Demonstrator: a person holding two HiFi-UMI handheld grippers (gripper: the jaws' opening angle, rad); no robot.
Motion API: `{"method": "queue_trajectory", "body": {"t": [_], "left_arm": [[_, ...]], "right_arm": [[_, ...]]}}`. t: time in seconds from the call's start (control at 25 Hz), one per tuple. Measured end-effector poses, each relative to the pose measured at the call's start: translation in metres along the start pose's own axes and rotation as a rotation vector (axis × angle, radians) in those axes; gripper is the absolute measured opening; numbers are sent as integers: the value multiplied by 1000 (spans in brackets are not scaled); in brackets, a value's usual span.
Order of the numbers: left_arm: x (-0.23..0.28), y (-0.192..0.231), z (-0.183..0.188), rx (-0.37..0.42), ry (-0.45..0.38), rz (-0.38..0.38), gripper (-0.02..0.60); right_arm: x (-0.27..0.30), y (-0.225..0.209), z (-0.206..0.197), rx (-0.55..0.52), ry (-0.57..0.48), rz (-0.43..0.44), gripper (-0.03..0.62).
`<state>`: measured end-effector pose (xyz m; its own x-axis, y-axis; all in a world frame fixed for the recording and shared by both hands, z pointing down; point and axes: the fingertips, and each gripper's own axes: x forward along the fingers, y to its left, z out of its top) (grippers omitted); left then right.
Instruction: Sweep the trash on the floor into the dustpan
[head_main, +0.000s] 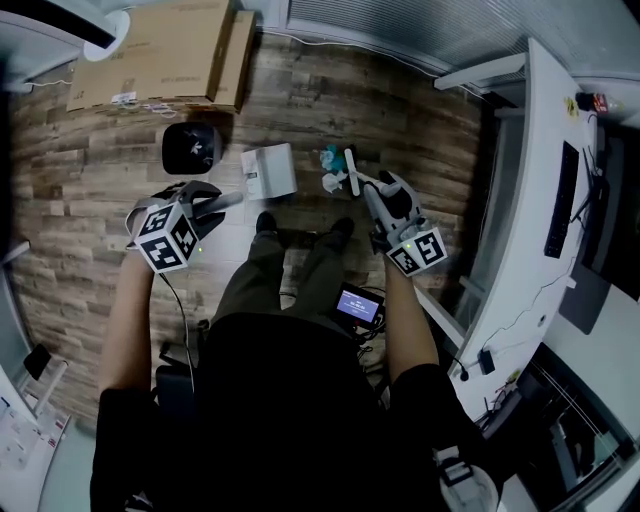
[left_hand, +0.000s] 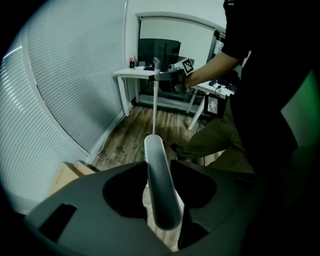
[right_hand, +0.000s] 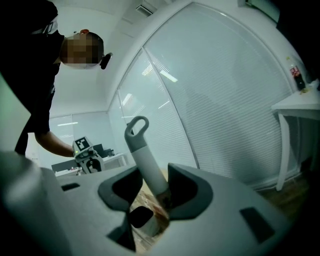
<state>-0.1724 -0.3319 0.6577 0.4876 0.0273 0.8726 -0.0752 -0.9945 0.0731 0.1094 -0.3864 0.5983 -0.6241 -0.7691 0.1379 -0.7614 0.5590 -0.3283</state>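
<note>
Left gripper view shows the left gripper (left_hand: 162, 202) closed narrowly on the dustpan handle (left_hand: 161, 185), a pale grey bar that runs up between the two jaws. In the head view the same left gripper (head_main: 214, 205) points steeply down, and the handle (head_main: 230, 200) leads from it to the white dustpan (head_main: 270, 172), which rests on the wood floor (head_main: 90, 180).

Right gripper view shows the right gripper (right_hand: 155, 192) clamped on the broom handle (right_hand: 145, 160), with the looped grey end of the handle standing clear above the jaws. From the head view the right gripper (head_main: 368, 195) is on the far side of the dustpan from the left one, and the broom handle (head_main: 351, 172) stands near the dustpan's right edge.

Small teal and white bits (head_main: 330, 165) lie on the floor between the dustpan and the broom handle, close to the pan but outside it. Whether they are all trash or partly the broom's head cannot be told.

A black round thing (head_main: 190, 147) sits just beside the dustpan on its left. A cardboard box (head_main: 150, 45) lies beyond the dustpan, away from the person. The person's shoes (head_main: 266, 222) are near the dustpan's near edge. A white desk (head_main: 530, 200) stands well apart from the dustpan, to its right.
</note>
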Motion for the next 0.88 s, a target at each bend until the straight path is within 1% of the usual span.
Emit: {"method": "queue_trajectory", "body": {"t": [0.16, 0.24, 0.48, 0.56, 0.64, 0.8, 0.88], "left_arm": [[1, -4, 4, -4, -34, -5, 141], [1, -4, 5, -12, -53, -4, 140], [3, -5, 9, -27, -87, -8, 138], [3, -6, 8, -31, -97, -10, 138], [2, -8, 8, -34, -102, -10, 138], [1, -12, 6, -36, -105, -12, 137], [0, -12, 4, -38, -105, -10, 137]], "right_arm": [[18, 14, 0, 33, -60, -93, 153], [29, 22, 2, 57, -98, -125, 156], [51, 33, 12, 162, -219, -191, 161], [59, 38, 14, 194, -253, -199, 161], [68, 48, 15, 217, -273, -173, 163], [86, 73, 19, 247, -265, -25, 163], [89, 78, 25, 257, -266, 30, 163]]}}
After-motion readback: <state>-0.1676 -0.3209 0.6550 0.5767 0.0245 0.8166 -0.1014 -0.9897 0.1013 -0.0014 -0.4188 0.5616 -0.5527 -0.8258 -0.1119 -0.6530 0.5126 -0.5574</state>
